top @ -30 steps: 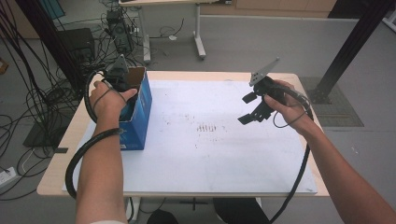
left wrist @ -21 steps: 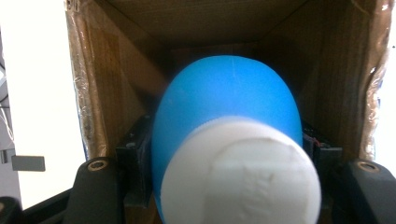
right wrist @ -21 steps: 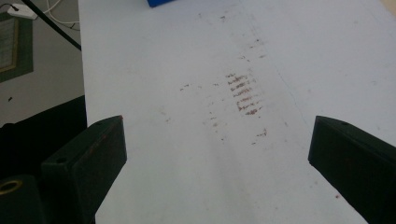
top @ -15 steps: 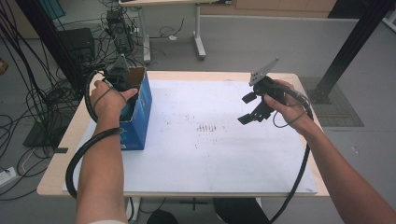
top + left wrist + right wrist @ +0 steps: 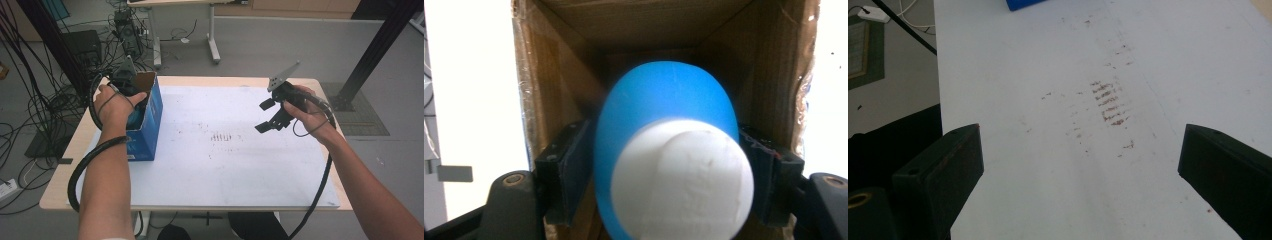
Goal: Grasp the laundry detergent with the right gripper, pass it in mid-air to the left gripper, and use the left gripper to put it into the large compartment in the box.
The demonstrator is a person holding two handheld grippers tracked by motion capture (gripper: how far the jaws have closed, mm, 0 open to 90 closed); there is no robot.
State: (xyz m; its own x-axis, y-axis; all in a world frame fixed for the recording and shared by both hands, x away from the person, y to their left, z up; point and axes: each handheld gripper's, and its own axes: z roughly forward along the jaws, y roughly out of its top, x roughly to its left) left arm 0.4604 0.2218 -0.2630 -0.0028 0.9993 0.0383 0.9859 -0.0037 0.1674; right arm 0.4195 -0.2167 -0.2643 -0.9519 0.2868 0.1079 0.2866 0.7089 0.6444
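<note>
A blue cardboard box [image 5: 150, 125] stands open-topped at the table's left side, and its brown inner walls [image 5: 654, 25] show in the left gripper view. My left gripper [image 5: 131, 87] reaches down into it. A blue egg-shaped thing with a white end [image 5: 664, 100] sits between the jaws of the left gripper [image 5: 664, 165], whose jaws have just been opening; the pads stand close beside its sides. My right gripper [image 5: 267, 116] hovers open over the table's right half, with nothing between the jaws of the right gripper [image 5: 1080, 155].
A white sheet [image 5: 225, 165] covers most of the wooden table, with small brown marks [image 5: 225, 136] near its middle, also under the right gripper as brown marks [image 5: 1108, 102]. Cables and equipment lie on the floor beyond the table's left edge.
</note>
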